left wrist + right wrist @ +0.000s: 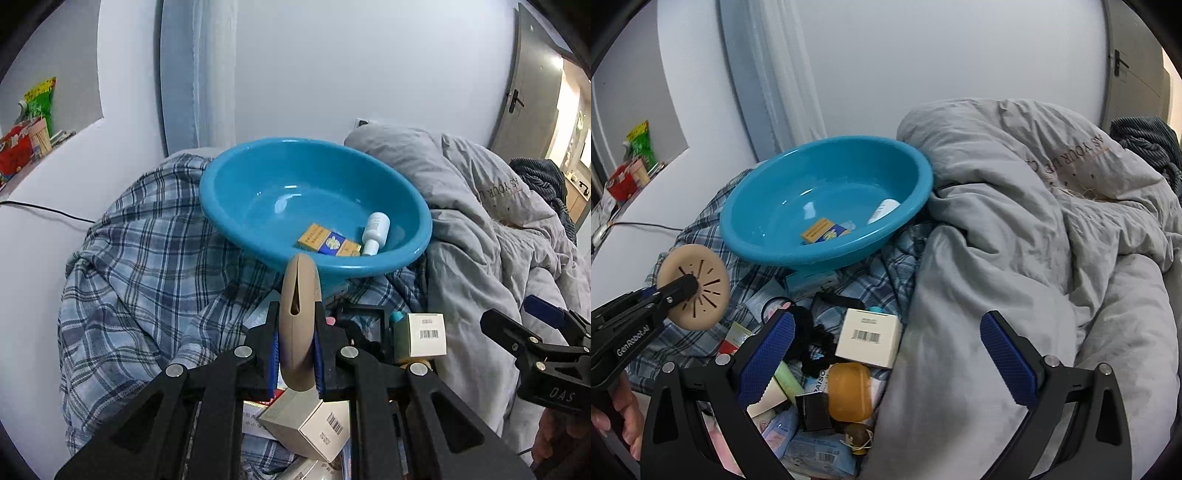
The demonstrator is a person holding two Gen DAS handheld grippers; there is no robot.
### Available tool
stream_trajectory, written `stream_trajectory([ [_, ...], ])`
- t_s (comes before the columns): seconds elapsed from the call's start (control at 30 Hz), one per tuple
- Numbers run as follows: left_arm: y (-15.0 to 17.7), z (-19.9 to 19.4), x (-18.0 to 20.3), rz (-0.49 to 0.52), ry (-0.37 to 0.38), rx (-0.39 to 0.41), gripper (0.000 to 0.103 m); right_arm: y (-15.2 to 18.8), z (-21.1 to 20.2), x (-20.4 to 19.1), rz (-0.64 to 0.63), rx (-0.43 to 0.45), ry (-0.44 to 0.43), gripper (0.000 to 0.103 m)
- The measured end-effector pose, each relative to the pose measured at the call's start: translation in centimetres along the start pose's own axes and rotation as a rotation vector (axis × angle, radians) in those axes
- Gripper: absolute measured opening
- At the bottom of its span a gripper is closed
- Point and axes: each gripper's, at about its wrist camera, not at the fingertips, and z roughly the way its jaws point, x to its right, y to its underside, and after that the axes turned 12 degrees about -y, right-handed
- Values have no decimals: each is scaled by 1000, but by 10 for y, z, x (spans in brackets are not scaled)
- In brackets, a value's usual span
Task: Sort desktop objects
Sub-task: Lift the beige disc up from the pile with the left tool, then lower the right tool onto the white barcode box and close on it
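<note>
Item in hand: a tan slotted disc (298, 325), pinched edge-on between the pads of your left hand-held gripper (297, 354), held above the clutter on the plaid bedsheet (140, 266) and short of the blue basin (258, 177), which holds an orange-and-blue box (328, 242) and a white bottle (376, 233). Your right hand-held gripper (886, 365) stands spread and empty over the white barcoded box (868, 338). Risk: the basin sits tilted on soft bedding, so a hard drop may tip it, and the thin disc may slip from its narrow pinch.

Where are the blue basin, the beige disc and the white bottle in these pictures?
blue basin (236, 173): left wrist view, on the far left rim.
beige disc (707, 275): right wrist view, on its flat slotted face.
white bottle (376, 229): left wrist view, on the middle of its body, inside the basin.
</note>
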Motion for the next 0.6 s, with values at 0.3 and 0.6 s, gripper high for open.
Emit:
stream_trajectory([
  [0.3, 8, 23, 2, 1, -21, -52, 16, 7, 23, -9, -11, -33, -14, 94],
  [0.6, 14, 47, 4, -5, -7, -107, 16, 17, 59, -12, -31, -99, 15, 85],
])
